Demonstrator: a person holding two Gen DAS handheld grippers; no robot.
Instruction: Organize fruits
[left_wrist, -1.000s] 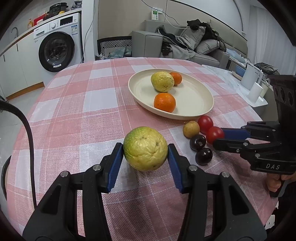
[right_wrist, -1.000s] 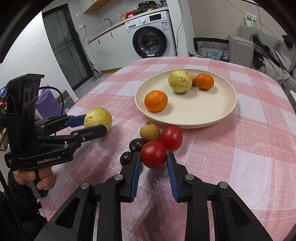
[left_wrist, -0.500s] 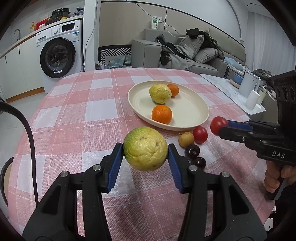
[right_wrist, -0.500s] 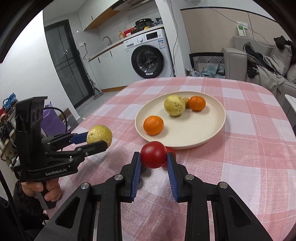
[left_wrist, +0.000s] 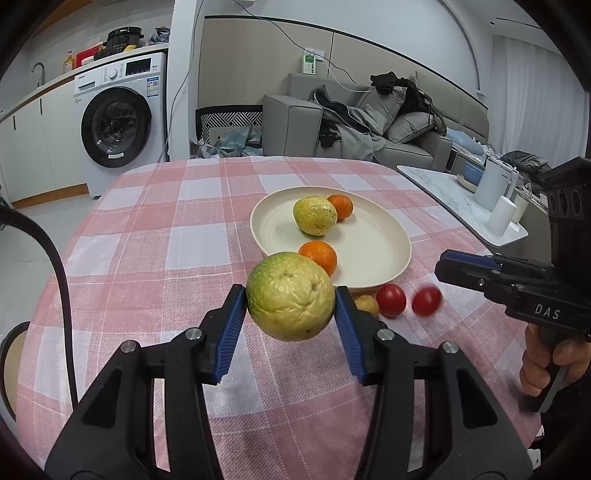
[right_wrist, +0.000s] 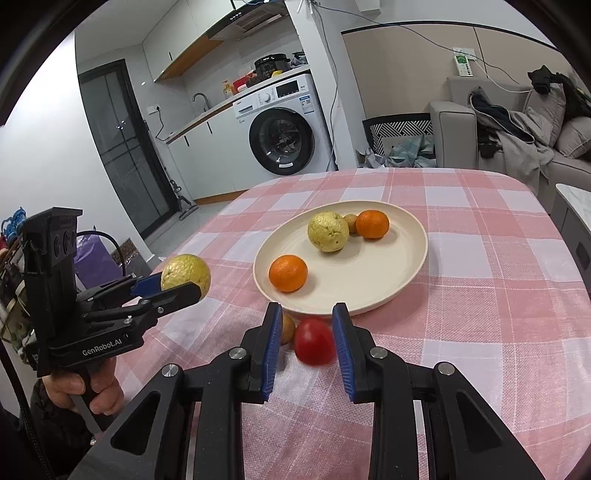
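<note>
My left gripper (left_wrist: 291, 299) is shut on a big yellow-green citrus (left_wrist: 290, 296) and holds it above the table, in front of the cream plate (left_wrist: 391, 236); it also shows in the right wrist view (right_wrist: 185, 275). My right gripper (right_wrist: 306, 338) is open; a blurred red tomato (right_wrist: 314, 341) is loose between and below its fingers, also seen in the left wrist view (left_wrist: 426, 301). The plate (right_wrist: 406, 266) holds a yellow citrus (right_wrist: 328, 232), two oranges (right_wrist: 288, 273) (right_wrist: 372, 223) and a small brown fruit (right_wrist: 351, 222).
A second tomato (left_wrist: 390, 300) and a small brown fruit (left_wrist: 366, 305) lie on the checked cloth (left_wrist: 147, 258) by the plate's near rim. A side table with white containers (left_wrist: 495, 192) stands to the right. A washing machine (left_wrist: 118, 122) and sofa stand behind.
My right gripper has opened and the tomato has dropped out of it, falling blurred below the fingers. Both grippers have risen higher above the table; the left one still holds the citrus.
</note>
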